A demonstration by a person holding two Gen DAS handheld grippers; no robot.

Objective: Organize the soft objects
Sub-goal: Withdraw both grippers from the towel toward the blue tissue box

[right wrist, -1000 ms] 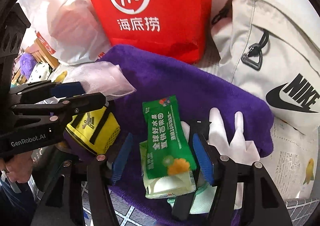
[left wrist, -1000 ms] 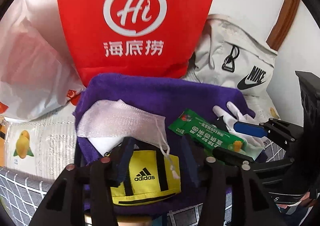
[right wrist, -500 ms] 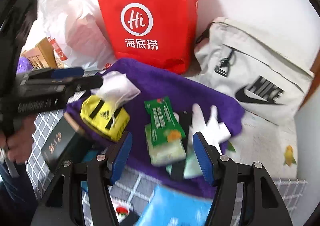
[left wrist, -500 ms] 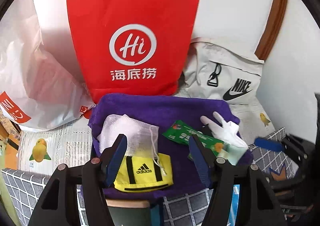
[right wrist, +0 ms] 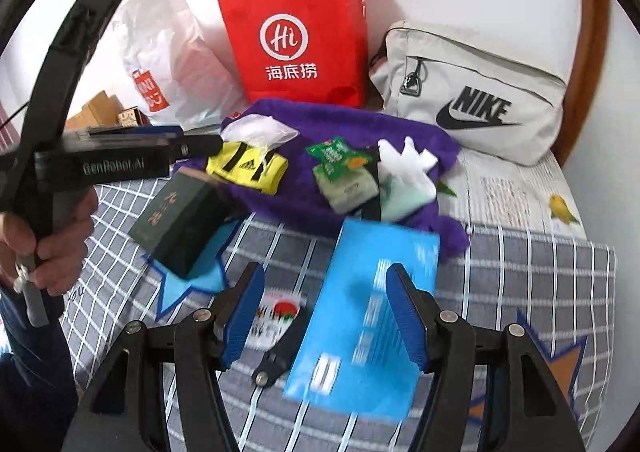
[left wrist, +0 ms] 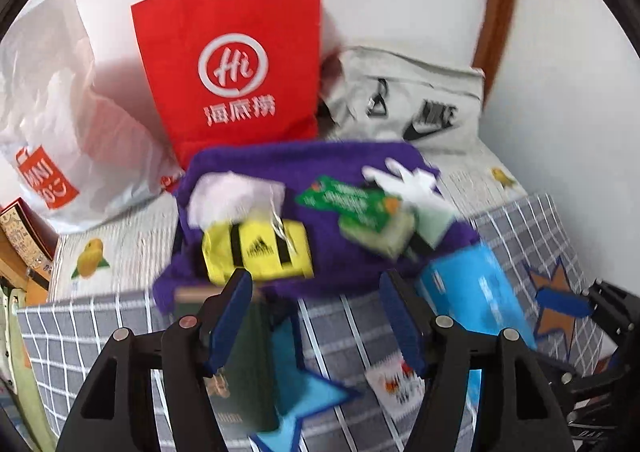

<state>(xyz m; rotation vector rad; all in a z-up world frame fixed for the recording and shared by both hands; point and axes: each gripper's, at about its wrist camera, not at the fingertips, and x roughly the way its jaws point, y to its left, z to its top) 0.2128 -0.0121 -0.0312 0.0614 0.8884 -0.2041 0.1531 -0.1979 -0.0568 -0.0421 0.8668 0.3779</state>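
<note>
A purple towel [left wrist: 340, 168] [right wrist: 320, 124] lies on the bed with a yellow Adidas pouch [left wrist: 256, 248] [right wrist: 248, 166], a white mesh bag [left wrist: 232, 196] [right wrist: 260, 130], a green snack packet [left wrist: 352, 204] [right wrist: 336, 154] and a white glove [left wrist: 408, 182] [right wrist: 404, 164] on it. My left gripper [left wrist: 316, 316] is open and empty, held back from the towel's near edge. My right gripper [right wrist: 324, 316] is open and empty above a blue packet [right wrist: 368, 316]. The left gripper also shows in the right wrist view [right wrist: 160, 142].
A red paper bag [left wrist: 236, 64] [right wrist: 296, 32], a white plastic bag [left wrist: 56, 112] [right wrist: 168, 52] and a grey Nike bag [left wrist: 408, 108] [right wrist: 472, 92] stand behind the towel. A dark box [right wrist: 180, 220] and a small card [right wrist: 276, 316] lie on the grey checked cloth [right wrist: 520, 284].
Both grippers have pulled back and up from the towel, so the objects look smaller and farther. The checked cloth, blue packet and dark box have come into view.
</note>
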